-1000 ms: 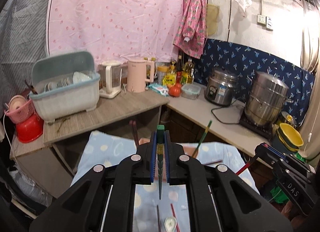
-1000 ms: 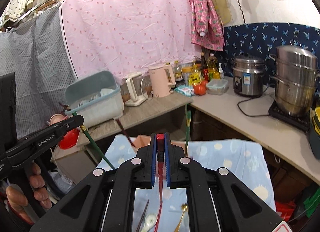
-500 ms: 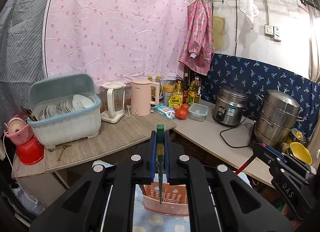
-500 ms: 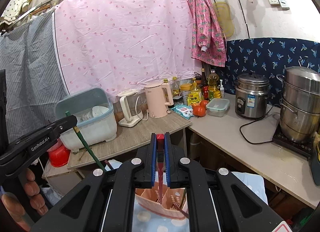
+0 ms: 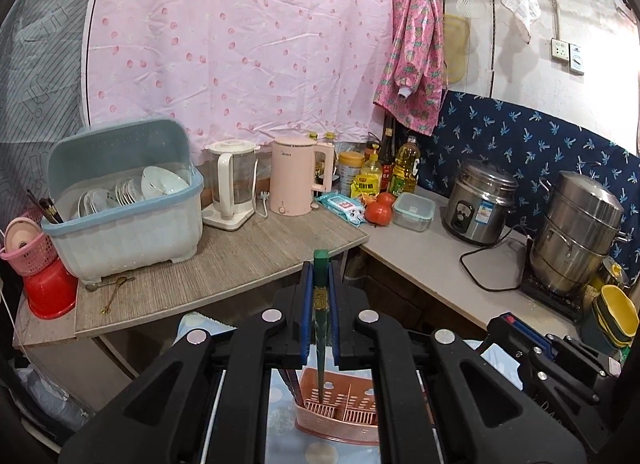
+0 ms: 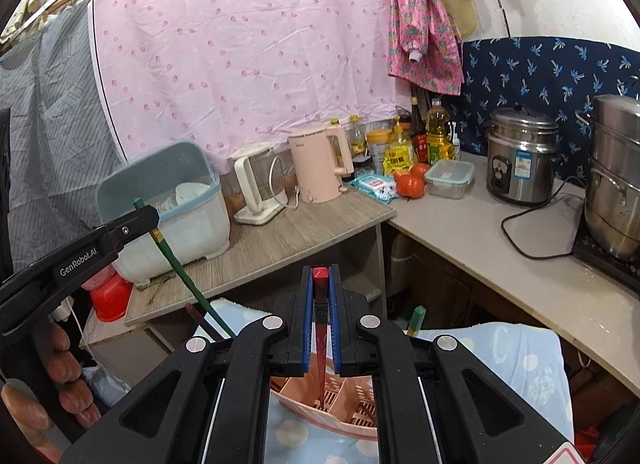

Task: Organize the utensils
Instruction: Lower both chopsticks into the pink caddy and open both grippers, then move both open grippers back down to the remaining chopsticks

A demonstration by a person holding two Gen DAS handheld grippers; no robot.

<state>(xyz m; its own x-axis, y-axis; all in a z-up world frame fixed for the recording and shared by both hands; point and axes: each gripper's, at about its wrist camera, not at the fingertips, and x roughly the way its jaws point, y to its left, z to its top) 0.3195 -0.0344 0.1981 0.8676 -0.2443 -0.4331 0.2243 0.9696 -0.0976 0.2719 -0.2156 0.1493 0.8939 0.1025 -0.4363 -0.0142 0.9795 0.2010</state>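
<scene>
My left gripper (image 5: 320, 284) is shut on a green chopstick (image 5: 321, 328) that hangs point down into the pink slotted utensil basket (image 5: 340, 412) below. My right gripper (image 6: 320, 288) is shut on a red chopstick (image 6: 321, 352), its tip down inside the same basket (image 6: 304, 392). In the right wrist view the left gripper (image 6: 136, 220) shows at the left with the green chopstick (image 6: 180, 268) slanting down. Another green chopstick (image 6: 416, 320) and a dark one (image 6: 198, 318) stand in the basket. In the left wrist view the right gripper (image 5: 508, 328) shows at the lower right.
The basket stands on a blue dotted cloth (image 6: 520, 360). Behind is a wooden counter (image 5: 224, 264) with a dish rack (image 5: 124, 200), blender (image 5: 232, 184) and pink kettle (image 5: 296, 176). A rice cooker (image 5: 480, 204) and steel steamer pot (image 5: 576, 232) stand at the right.
Both grippers have lowered with their chopsticks; the tips now reach into the pink basket. The view has tilted up from the cloth with loose utensils to the counters.
</scene>
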